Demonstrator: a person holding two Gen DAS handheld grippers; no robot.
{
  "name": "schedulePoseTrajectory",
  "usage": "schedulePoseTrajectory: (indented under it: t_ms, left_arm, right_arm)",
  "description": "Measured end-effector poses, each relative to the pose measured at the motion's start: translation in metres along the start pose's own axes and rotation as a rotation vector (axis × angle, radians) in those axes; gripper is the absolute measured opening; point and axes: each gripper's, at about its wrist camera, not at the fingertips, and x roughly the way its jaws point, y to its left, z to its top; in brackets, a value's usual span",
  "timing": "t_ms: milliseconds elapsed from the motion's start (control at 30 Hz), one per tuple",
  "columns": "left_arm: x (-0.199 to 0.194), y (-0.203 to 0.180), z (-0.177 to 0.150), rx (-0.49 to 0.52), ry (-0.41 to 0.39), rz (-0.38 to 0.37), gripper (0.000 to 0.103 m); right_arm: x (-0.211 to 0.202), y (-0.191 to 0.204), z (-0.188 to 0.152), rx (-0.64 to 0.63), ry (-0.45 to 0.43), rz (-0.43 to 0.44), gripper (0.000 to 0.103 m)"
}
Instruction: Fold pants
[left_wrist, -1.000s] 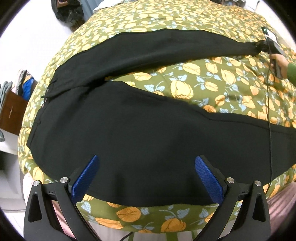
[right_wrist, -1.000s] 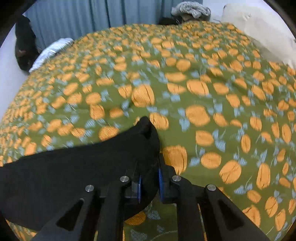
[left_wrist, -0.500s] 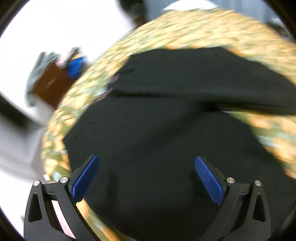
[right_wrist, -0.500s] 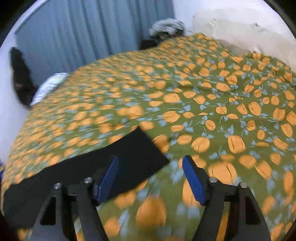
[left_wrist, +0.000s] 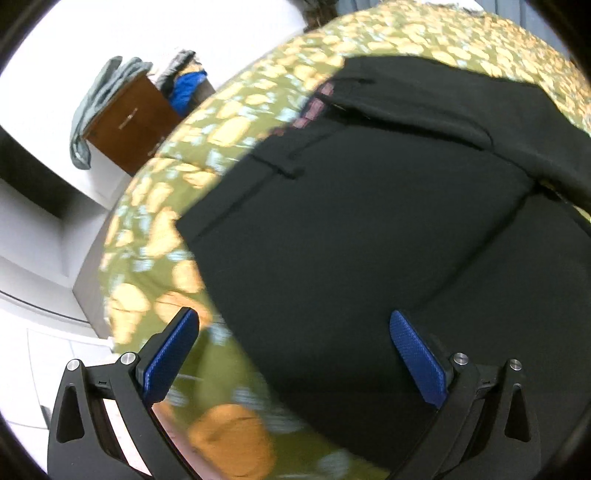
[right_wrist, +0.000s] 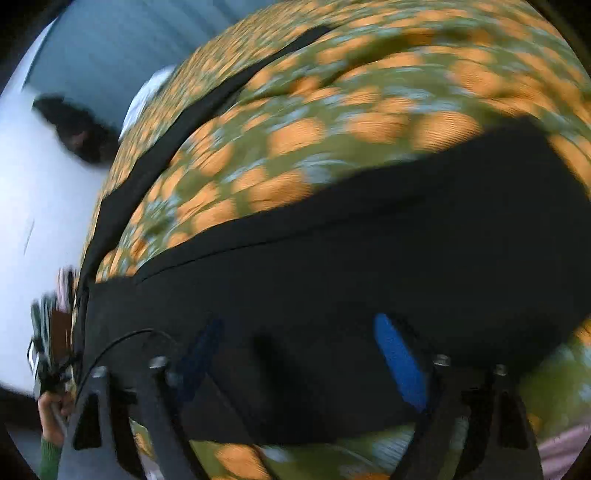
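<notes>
Black pants (left_wrist: 369, 229) lie spread on a bed with a green cover printed with orange flowers (left_wrist: 155, 229). In the left wrist view I see the waistband end, with a belt loop and pocket. My left gripper (left_wrist: 291, 354) is open and empty over the near edge of the waist area. In the blurred right wrist view the near leg (right_wrist: 369, 251) runs across the frame and the far leg (right_wrist: 177, 129) stretches away. My right gripper (right_wrist: 295, 354) is open and empty above the near leg.
A brown cabinet (left_wrist: 129, 125) draped with grey and blue clothes stands past the bed's left side. A blue curtain (right_wrist: 103, 55) and a dark bundle (right_wrist: 81, 129) lie beyond the bed. The other hand holding its gripper (right_wrist: 48, 387) shows at the left edge of the right wrist view.
My right gripper let go of the far leg's hem, opened, and swung over to the near leg. My left gripper stayed open and moved left toward the waistband.
</notes>
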Motion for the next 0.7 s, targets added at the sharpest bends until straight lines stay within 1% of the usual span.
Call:
schedulePoseTrajectory:
  t_ms: [67,100,200,233,267,300,333,367,400,433,467,500,533,600,633,667,700]
  left_arm:
    - [-0.002,0.018,0.000,-0.022,-0.024,-0.014,0.103]
    - [-0.001,0.028,0.001,-0.042,-0.030,-0.048,0.103]
    - [0.008,0.045,0.007,-0.074,-0.019,-0.151,0.103]
    - [0.009,0.048,0.007,-0.075,-0.012,-0.195,0.103]
    - [0.011,0.048,0.009,-0.073,-0.002,-0.239,0.103]
    - [0.014,0.049,0.012,-0.072,-0.001,-0.257,0.103]
    - [0.014,0.048,0.012,-0.073,-0.010,-0.270,0.103]
    - [0.015,0.049,0.015,-0.077,-0.024,-0.297,0.103]
    - [0.015,0.050,0.017,-0.087,-0.032,-0.315,0.103]
    - [0.016,0.051,0.019,-0.108,-0.041,-0.342,0.103]
    - [0.017,0.052,0.021,-0.130,-0.046,-0.382,0.103]
    - [0.021,0.052,0.025,-0.144,-0.044,-0.413,0.103]
    - [0.027,0.051,0.028,-0.156,-0.033,-0.442,0.103]
    - [0.042,0.046,0.035,-0.166,0.004,-0.477,0.103]
    - [0.047,0.043,0.037,-0.171,0.017,-0.478,0.103]
    - [0.051,0.040,0.039,-0.175,0.023,-0.470,0.103]
    - [0.052,0.038,0.040,-0.172,0.017,-0.458,0.103]
  right_arm:
    - [-0.021,-0.019,0.004,0.025,-0.043,-0.091,0.079]
    - [-0.031,-0.029,0.008,0.033,-0.065,-0.111,0.080]
    - [-0.057,-0.060,0.021,0.093,-0.109,-0.137,0.081]
    - [-0.063,-0.076,0.027,0.144,-0.130,-0.135,0.081]
    - [-0.067,-0.091,0.030,0.204,-0.141,-0.145,0.084]
    - [-0.066,-0.097,0.034,0.235,-0.135,-0.151,0.089]
    - [-0.062,-0.109,0.038,0.274,-0.103,-0.138,0.089]
    - [-0.062,-0.118,0.038,0.302,-0.092,-0.134,0.089]
    - [-0.064,-0.125,0.040,0.330,-0.101,-0.122,0.089]
    - [-0.065,-0.128,0.039,0.341,-0.109,-0.063,0.089]
    - [-0.062,-0.129,0.040,0.339,-0.091,-0.006,0.089]
    - [-0.053,-0.131,0.039,0.337,-0.039,0.057,0.089]
    - [-0.048,-0.132,0.039,0.338,-0.013,0.058,0.089]
    - [-0.044,-0.133,0.040,0.334,-0.024,0.087,0.088]
    - [-0.043,-0.134,0.042,0.346,-0.045,0.108,0.086]
    - [-0.042,-0.136,0.044,0.361,-0.066,0.124,0.077]
    - [-0.039,-0.136,0.045,0.375,-0.073,0.099,0.053]
